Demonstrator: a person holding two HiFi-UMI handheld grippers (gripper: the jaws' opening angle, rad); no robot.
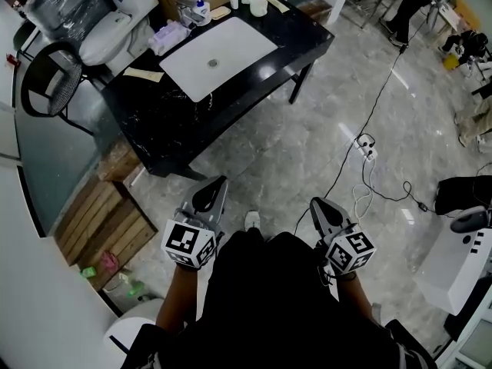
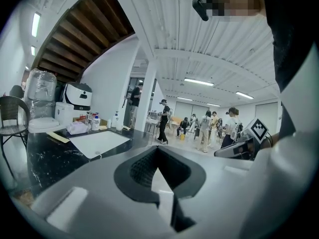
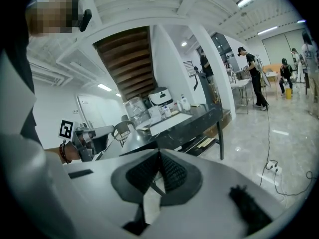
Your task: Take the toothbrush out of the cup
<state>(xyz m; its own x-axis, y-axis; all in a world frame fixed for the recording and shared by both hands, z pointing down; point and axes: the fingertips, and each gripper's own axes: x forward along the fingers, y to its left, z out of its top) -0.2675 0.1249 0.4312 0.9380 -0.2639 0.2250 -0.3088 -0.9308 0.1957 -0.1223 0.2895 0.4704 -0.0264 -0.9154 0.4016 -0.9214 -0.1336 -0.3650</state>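
A black table (image 1: 156, 121) with a white sink (image 1: 219, 52) stands well ahead of me. At its far edge a small white cup (image 1: 258, 6) sits among bottles; the toothbrush is too small to make out. My left gripper (image 1: 217, 187) and right gripper (image 1: 316, 205) are held close to my body over the marble floor, far from the table. In the left gripper view the left gripper (image 2: 157, 149) has its jaws closed together with nothing between them. The right gripper (image 3: 159, 153) looks the same in its own view: shut and empty.
Pump bottles (image 1: 201, 8) and a tissue pack (image 1: 167, 37) crowd the table's far side. A black chair (image 1: 48, 79) stands at the left, a wooden pallet (image 1: 108, 221) under it. A cable and power strip (image 1: 367, 149) lie on the floor at the right. People stand far off (image 2: 162, 121).
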